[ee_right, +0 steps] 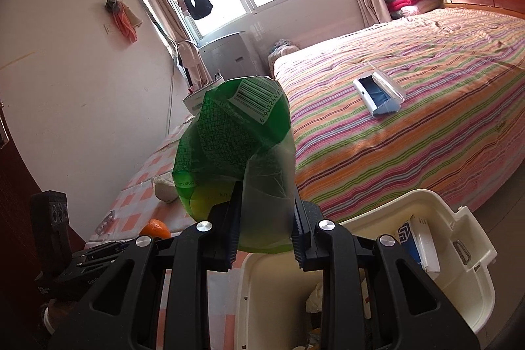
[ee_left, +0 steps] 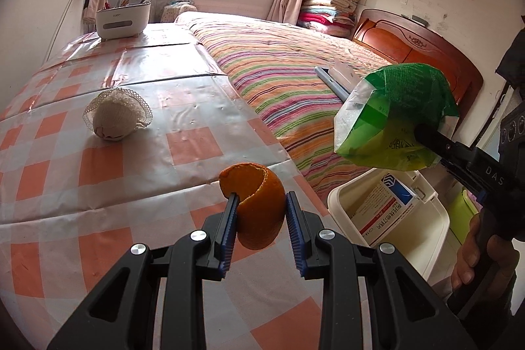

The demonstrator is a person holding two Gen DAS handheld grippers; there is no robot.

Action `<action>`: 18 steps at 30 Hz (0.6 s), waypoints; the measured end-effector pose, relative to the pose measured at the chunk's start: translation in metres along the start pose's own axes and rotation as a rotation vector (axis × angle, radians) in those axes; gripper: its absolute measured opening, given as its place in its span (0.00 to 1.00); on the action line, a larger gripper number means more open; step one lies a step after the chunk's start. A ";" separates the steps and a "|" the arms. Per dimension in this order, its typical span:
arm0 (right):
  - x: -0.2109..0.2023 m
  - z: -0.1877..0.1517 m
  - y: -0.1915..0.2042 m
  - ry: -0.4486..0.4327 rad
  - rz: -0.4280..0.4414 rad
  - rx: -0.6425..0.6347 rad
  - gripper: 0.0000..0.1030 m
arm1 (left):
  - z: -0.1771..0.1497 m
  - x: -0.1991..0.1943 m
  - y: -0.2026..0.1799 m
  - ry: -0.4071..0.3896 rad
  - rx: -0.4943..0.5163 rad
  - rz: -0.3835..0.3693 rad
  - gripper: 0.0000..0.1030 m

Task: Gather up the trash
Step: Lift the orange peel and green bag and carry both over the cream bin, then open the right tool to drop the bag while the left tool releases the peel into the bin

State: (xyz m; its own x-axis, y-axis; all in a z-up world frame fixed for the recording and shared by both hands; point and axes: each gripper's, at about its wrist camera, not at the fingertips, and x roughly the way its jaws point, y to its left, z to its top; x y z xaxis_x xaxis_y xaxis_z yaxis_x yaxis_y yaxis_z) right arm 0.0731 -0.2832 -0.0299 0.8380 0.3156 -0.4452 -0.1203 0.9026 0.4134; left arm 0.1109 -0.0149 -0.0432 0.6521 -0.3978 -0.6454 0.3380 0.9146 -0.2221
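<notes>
Orange peel (ee_left: 259, 205) — pinched between left hand-held gripper (ee_left: 261, 212) pads.

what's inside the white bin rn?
In the white bin: a blue-and-white box against the wall and something pale and crumpled. The right claw covers the rest.

Table (ee_left: 98, 159): glossy, wrinkled plastic covering in an orange-and-white check. Orange peel (ee_left: 259, 202): matt, pitted rind. Green bag (ee_right: 229, 146) at 12 o'clock in the right wrist view: thin, crinkled, translucent plastic film. Trash bin (ee_right: 459, 251): smooth cream plastic. Headboard (ee_left: 410, 45): glossy wood.
</notes>
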 end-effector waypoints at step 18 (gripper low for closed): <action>-0.055 -0.021 -0.018 -0.144 -0.165 -0.045 0.44 | -0.002 0.006 -0.047 0.006 0.038 -0.091 0.28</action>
State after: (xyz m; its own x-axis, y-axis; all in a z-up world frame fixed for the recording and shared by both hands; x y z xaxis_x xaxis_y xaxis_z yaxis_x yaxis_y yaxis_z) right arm 0.0176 -0.3104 -0.0298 0.9150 0.1206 -0.3849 0.0036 0.9518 0.3068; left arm 0.0975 -0.0599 -0.0386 0.6130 -0.4788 -0.6285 0.4218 0.8710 -0.2521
